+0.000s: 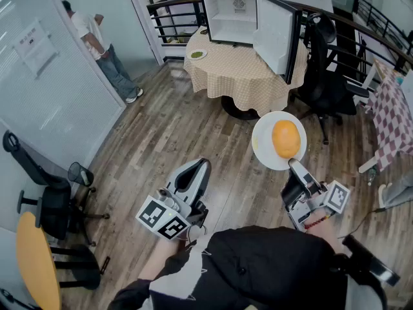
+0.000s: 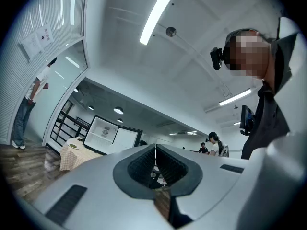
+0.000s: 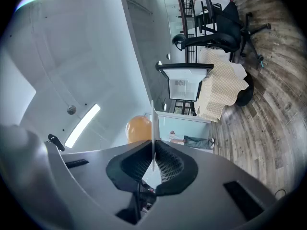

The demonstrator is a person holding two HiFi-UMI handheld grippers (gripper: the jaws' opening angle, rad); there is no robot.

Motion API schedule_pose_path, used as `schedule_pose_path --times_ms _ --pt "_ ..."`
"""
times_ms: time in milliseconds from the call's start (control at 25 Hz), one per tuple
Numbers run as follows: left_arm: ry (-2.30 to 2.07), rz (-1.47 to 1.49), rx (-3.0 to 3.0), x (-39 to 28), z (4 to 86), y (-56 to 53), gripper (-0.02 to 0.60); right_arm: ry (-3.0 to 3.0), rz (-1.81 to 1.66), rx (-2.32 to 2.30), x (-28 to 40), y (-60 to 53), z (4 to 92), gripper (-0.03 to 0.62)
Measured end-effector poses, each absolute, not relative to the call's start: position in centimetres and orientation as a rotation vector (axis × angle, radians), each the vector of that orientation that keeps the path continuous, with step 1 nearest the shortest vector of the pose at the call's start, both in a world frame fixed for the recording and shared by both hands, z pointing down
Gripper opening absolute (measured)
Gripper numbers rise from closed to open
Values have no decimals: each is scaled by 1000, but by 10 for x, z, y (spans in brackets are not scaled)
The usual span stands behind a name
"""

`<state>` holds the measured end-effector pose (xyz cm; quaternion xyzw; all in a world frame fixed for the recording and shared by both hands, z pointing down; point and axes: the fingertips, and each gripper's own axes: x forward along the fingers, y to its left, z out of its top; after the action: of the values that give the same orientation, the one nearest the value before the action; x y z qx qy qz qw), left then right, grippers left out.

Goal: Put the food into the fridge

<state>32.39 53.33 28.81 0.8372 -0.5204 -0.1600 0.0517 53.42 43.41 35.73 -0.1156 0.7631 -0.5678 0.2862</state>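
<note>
The right gripper (image 1: 294, 165) holds a round white plate (image 1: 263, 148) by its near rim. In the right gripper view its jaws stand narrow and press the thin rim from both sides. On the plate lies a round orange piece of food (image 1: 286, 139), similar to a bun. The plate is in the air above the wooden floor (image 1: 181, 134), well apart from the small black fridge with white inside (image 1: 231, 15). The fridge stands with its door (image 1: 274, 41) open on a round table with a yellow checked cloth (image 1: 239, 70). The left gripper (image 1: 201, 164) has its jaws together, with nothing between them.
</note>
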Motion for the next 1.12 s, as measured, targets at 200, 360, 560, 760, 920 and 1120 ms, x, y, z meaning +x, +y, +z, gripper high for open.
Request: schedule_pose_path --times_ms 200,360,560,760,920,1120 --pt "-1579 -490 2543 325 292 532 18 2047 -1520 -319 535 434 362 29" --pt "-1576 -495 2547 325 291 533 18 2045 -1520 -319 535 436 360 29" --pt "-1581 -497 2541 322 290 534 18 2044 -1523 -313 534 436 358 29" --pt "-1606 -492 2529 309 293 547 18 2032 -1551 -268 518 441 363 29" --pt "-1643 -474 2515 280 294 561 18 1989 -1581 -280 491 444 368 29" --pt "-1731 -416 2531 238 299 581 15 1981 -1573 -303 459 449 379 31"
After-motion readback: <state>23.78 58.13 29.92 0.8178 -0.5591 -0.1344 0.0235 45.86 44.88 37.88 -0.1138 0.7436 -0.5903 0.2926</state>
